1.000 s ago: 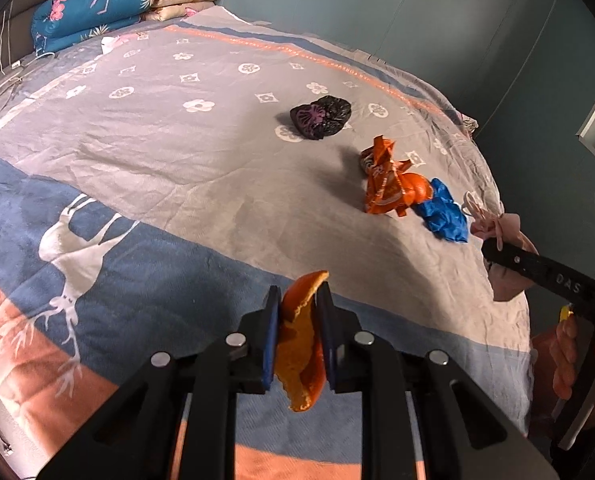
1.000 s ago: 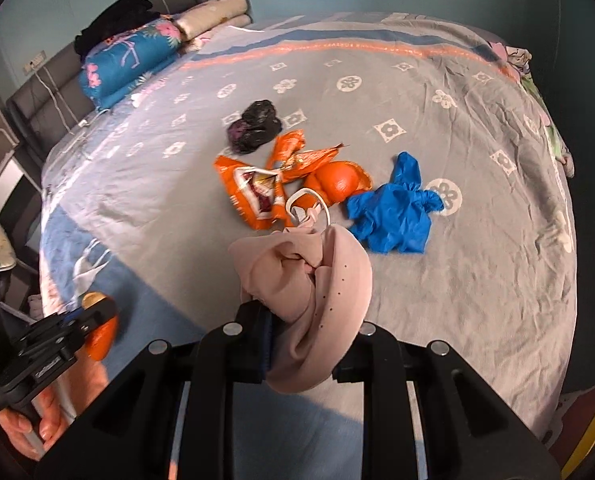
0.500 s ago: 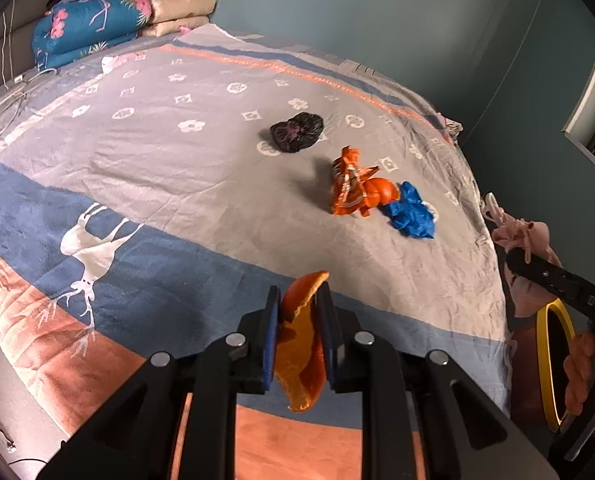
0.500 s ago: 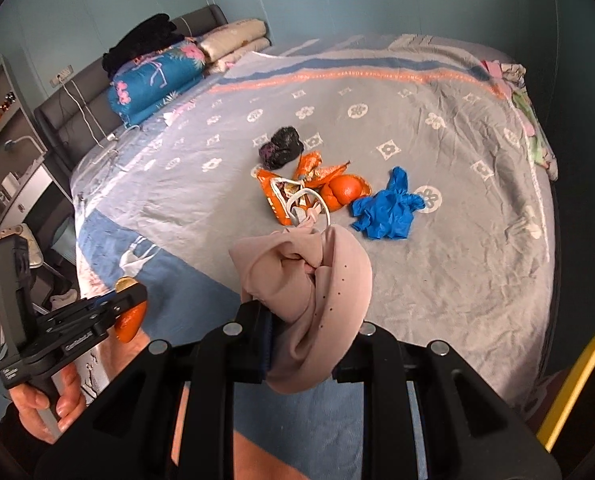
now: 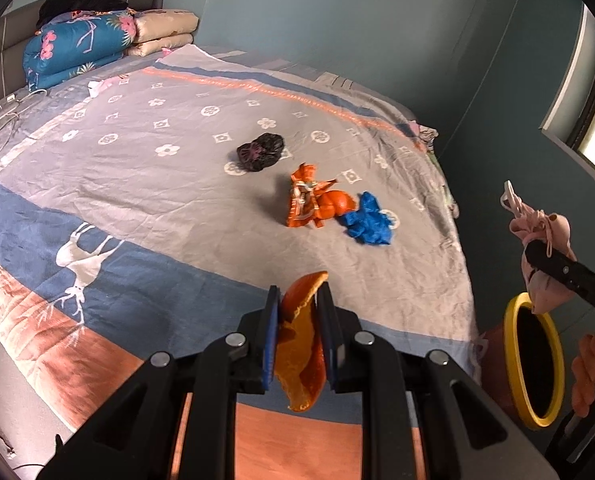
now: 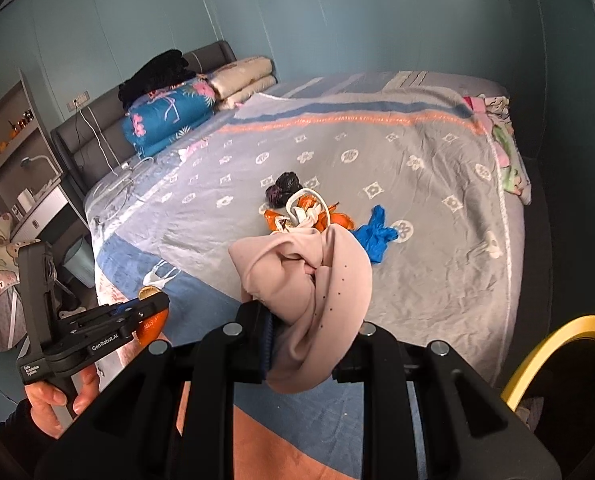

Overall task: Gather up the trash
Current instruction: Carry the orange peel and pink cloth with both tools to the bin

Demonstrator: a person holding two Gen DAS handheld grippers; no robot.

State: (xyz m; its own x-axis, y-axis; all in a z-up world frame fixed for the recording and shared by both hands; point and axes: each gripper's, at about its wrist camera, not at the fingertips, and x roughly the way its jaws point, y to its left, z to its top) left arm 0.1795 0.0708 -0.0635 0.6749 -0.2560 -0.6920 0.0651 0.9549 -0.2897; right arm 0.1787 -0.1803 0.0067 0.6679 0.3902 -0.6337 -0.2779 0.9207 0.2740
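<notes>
My left gripper (image 5: 299, 300) is shut on an orange peel (image 5: 301, 354) and holds it above the foot of the bed. My right gripper (image 6: 303, 320) is shut on a crumpled pink face mask (image 6: 313, 292); in the left wrist view the mask (image 5: 545, 248) hangs just above a bin with a yellow rim (image 5: 533, 360). On the bedspread lie a black wad (image 5: 260, 151), an orange wrapper with an orange (image 5: 315, 202) and a blue glove (image 5: 367, 222). The left gripper also shows in the right wrist view (image 6: 153, 308).
The bed (image 5: 137, 184) has folded quilts (image 5: 77, 46) and pillows at its head. The bin rim (image 6: 553, 348) stands at the bed's right foot corner. A bedside shelf and desk (image 6: 21, 184) stand left of the bed. Clothes (image 6: 505, 148) hang over the far edge.
Both grippers have pulled back from the bed with their loads. The trash on the bed looks smaller, and the yellow-rimmed bin has come further into view under the right gripper.
</notes>
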